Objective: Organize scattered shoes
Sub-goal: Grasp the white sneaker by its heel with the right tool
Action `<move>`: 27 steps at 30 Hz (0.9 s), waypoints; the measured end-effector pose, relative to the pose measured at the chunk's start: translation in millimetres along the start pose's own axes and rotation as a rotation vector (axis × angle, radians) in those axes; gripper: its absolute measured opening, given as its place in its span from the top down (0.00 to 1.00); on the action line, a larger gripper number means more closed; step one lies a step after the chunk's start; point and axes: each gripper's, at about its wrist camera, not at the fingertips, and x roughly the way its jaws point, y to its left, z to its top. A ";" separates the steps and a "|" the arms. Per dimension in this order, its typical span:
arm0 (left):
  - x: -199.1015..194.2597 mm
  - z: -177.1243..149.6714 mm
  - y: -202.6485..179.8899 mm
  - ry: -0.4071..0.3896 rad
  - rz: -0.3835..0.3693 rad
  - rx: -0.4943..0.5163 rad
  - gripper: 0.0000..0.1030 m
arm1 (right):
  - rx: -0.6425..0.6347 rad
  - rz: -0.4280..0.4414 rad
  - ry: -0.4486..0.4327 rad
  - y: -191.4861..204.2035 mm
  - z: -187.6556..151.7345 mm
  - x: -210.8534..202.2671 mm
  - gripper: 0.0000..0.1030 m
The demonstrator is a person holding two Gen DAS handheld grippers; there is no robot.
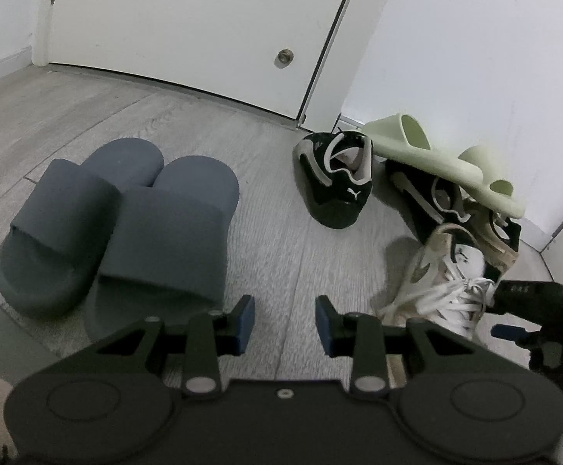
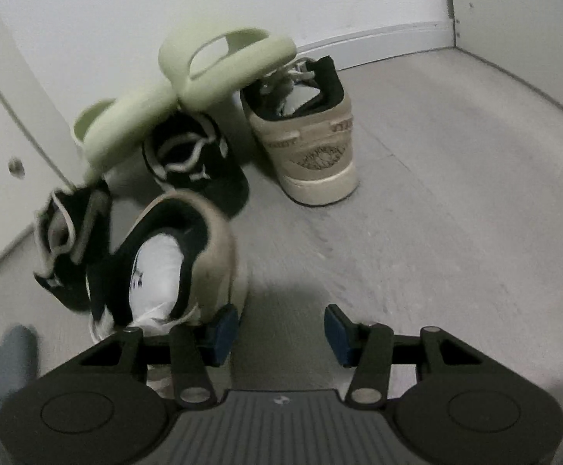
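Left claw (image 1: 284,323), right claw (image 2: 277,333) both spread, empty. Puma logo on black sneaker (image 1: 335,182); beige sneaker (image 2: 312,135) heel lettering unreadable.

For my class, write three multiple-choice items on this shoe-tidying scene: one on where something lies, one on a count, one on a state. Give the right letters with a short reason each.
1. Where do the pale green slides lie?
A. On top of the black sneakers
B. Beside the grey slides
C. Against the door

2. How many dark grey slides sit side by side on the floor?
A. One
B. Two
C. Four

3. What is the state of the left gripper?
A. Shut on a lace
B. Shut on a slide
C. Open, holding nothing

Answers:
1 A, the green slides rest across the black sneakers near the wall.
2 B, a single pair stands together.
3 C, its jaws stand apart with only bare floor between them.
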 end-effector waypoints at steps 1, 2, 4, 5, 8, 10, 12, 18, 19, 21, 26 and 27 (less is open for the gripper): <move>0.1 0.3 0.6 -0.002 0.000 -0.005 0.66 | 0.005 0.007 -0.022 1.0 -3.2 -8.7 0.47; 0.4 0.5 0.9 -0.003 0.000 -0.008 0.66 | -0.001 0.022 -0.046 3.7 -8.1 -18.5 0.39; 1.4 1.1 -0.9 -0.004 0.002 -0.006 0.66 | -0.029 0.083 -0.085 12.5 -20.9 -34.4 0.18; 2.1 0.9 -2.1 -0.004 0.002 -0.002 0.66 | -0.048 0.121 -0.097 17.7 -26.9 -39.6 0.10; 3.0 0.5 -4.4 -0.006 0.001 0.008 0.66 | -0.191 0.203 -0.080 39.6 -34.8 -39.9 0.09; 1.2 1.4 -1.0 -0.011 -0.004 -0.006 0.66 | -0.294 0.174 -0.076 52.1 -39.7 -33.8 0.09; -0.5 2.2 2.4 -0.017 -0.008 -0.020 0.66 | -0.371 0.103 -0.056 61.6 -44.8 -20.0 0.09; 1.0 4.5 6.5 -0.011 -0.011 -0.053 0.66 | -0.395 0.087 -0.019 57.6 -47.6 -4.2 0.09; 0.9 5.0 5.9 -0.009 -0.010 -0.049 0.66 | -0.403 0.082 -0.016 57.3 -47.8 -3.0 0.09; -0.4 5.6 6.2 -0.015 -0.016 -0.052 0.66 | -0.416 0.068 0.008 56.6 -49.8 2.2 0.10; -4.3 8.5 13.2 -0.036 -0.028 -0.093 0.66 | -0.417 0.090 0.046 60.5 -54.1 9.1 0.18; -5.6 9.3 14.6 -0.042 -0.029 -0.101 0.66 | -0.421 0.088 0.043 62.0 -55.0 8.2 0.19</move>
